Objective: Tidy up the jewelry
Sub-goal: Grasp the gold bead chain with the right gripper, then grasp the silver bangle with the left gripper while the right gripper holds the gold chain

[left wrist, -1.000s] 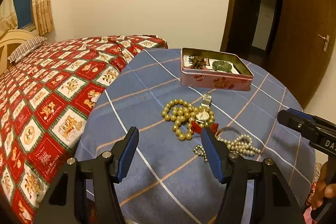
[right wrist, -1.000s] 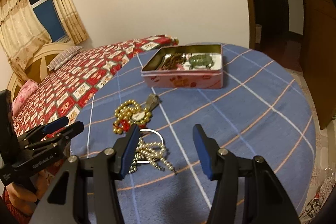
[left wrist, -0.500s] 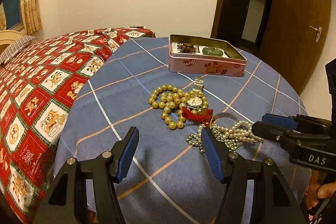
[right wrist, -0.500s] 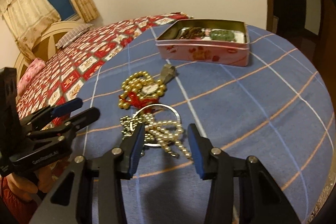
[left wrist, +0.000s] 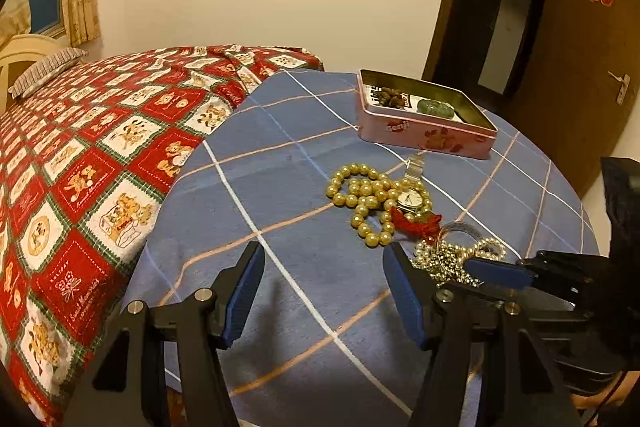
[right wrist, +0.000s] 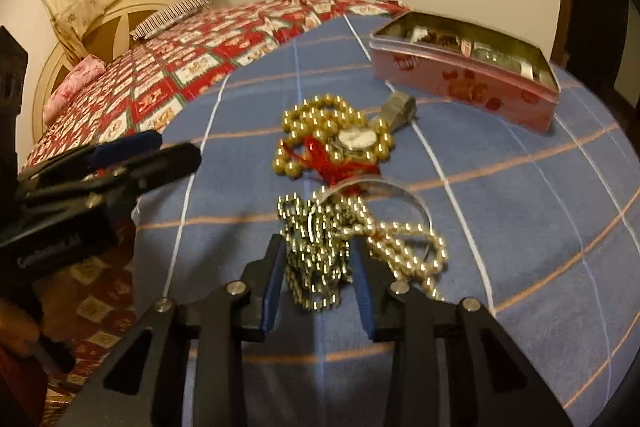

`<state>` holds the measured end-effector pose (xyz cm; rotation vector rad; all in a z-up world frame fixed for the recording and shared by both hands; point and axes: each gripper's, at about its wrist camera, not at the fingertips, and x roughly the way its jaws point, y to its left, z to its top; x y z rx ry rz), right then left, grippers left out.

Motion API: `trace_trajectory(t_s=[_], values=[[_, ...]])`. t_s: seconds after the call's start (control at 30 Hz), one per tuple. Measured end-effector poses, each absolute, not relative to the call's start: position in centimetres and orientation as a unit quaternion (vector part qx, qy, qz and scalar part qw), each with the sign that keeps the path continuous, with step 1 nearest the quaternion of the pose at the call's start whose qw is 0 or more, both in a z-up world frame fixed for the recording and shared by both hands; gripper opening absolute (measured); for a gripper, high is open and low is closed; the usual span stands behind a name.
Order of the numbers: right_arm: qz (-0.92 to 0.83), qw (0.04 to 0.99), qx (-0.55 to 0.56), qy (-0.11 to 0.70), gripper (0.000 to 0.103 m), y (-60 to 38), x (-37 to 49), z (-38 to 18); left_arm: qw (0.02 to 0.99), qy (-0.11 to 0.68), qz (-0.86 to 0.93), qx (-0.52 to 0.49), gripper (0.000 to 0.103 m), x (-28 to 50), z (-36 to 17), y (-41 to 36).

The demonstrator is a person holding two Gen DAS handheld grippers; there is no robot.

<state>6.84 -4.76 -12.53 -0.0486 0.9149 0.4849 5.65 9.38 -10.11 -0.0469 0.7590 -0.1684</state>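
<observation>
Tangled: silvery bead chain [right wrist: 316,247] (blurred), seemingly between right gripper [right wrist: 320,287] jaws.

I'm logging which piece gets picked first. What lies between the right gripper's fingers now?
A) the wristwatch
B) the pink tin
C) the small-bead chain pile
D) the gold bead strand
C: the right gripper straddles the small-bead chain pile, jaws not yet closed; the left gripper is open over bare cloth.

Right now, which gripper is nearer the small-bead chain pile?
Right. The right gripper straddles the small-bead chain pile, its fingers on either side. The left gripper hangs open over bare cloth beside it.
</observation>
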Motion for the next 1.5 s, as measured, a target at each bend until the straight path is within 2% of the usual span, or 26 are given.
trace_trajectory(t_s=[0.03, 0.07, 0.1, 0.23, 0.43, 0.77, 0.8, 0.83, 0.9, 1.27, 1.3, 1.33, 1.43, 1.5], values=[[0.234, 0.867, -0.026, 0.439, 0.038, -4.5, 7.0, -12.5, 0.925, 0.37, -0.081, -0.023, 0.062, 5.7, -10.1, 9.5], [0.236, 0.865, -0.028, 0.442, 0.033, -4.4, 7.2, -12.6, 0.926, 0.369, -0.081, -0.023, 0.062, 5.6, -10.1, 9.5], [0.234, 0.867, -0.037, 0.438, 0.019, -4.3, 7.1, -12.5, 0.926, 0.369, -0.081, -0.024, 0.062, 5.6, -10.1, 9.5], [0.237, 0.867, -0.023, 0.438, 0.014, -5.1, 6.9, -12.0, 0.928, 0.364, -0.082, -0.023, 0.062, 5.4, -9.8, 9.6], [0.259, 0.876, 0.064, 0.402, 0.014, -8.2, 6.7, -8.5, 0.927, 0.363, -0.09, -0.021, 0.062, 5.6, -9.7, 9.0], [0.189, 0.911, 0.115, 0.349, 0.014, -12.9, 6.8, -5.4, 0.909, 0.386, -0.151, -0.036, 0.062, 6.5, -10.8, 5.6], [0.187, 0.911, 0.115, 0.349, 0.014, -13.2, 6.9, -5.5, 0.909, 0.384, -0.16, -0.031, 0.061, 6.6, -10.8, 4.8], [0.186, 0.911, 0.117, 0.35, 0.014, -13.3, 6.9, -5.6, 0.908, 0.381, -0.172, -0.023, 0.054, 6.6, -10.6, 4.0], [0.185, 0.909, 0.12, 0.353, 0.014, -13.6, 7.0, -5.9, 0.901, 0.383, -0.205, -0.014, 0.047, 6.9, -10.5, 2.3], [0.18, 0.91, 0.131, 0.351, 0.014, -15.2, 6.8, -6.2, 0.883, 0.442, -0.156, -0.017, 0.047, 10.2, -12.9, 1.6], [0.181, 0.909, 0.131, 0.351, 0.014, -15.2, 6.8, -6.2, 0.882, 0.445, -0.157, -0.017, 0.042, 10.4, -13.1, 1.4], [0.181, 0.909, 0.131, 0.351, 0.014, -15.2, 6.8, -6.3, 0.88, 0.447, -0.16, -0.018, 0.03, 10.4, -13.3, 1.4], [0.181, 0.908, 0.135, 0.352, 0.014, -15.3, 6.8, -6.4, 0.88, 0.445, -0.167, -0.007, 0.021, 10.8, -13.3, 1.0], [0.179, 0.909, 0.138, 0.35, 0.014, -15.5, 6.7, -6.3, 0.88, 0.442, -0.173, 0.01, 0.008, 10.7, -13.1, 0.5]])
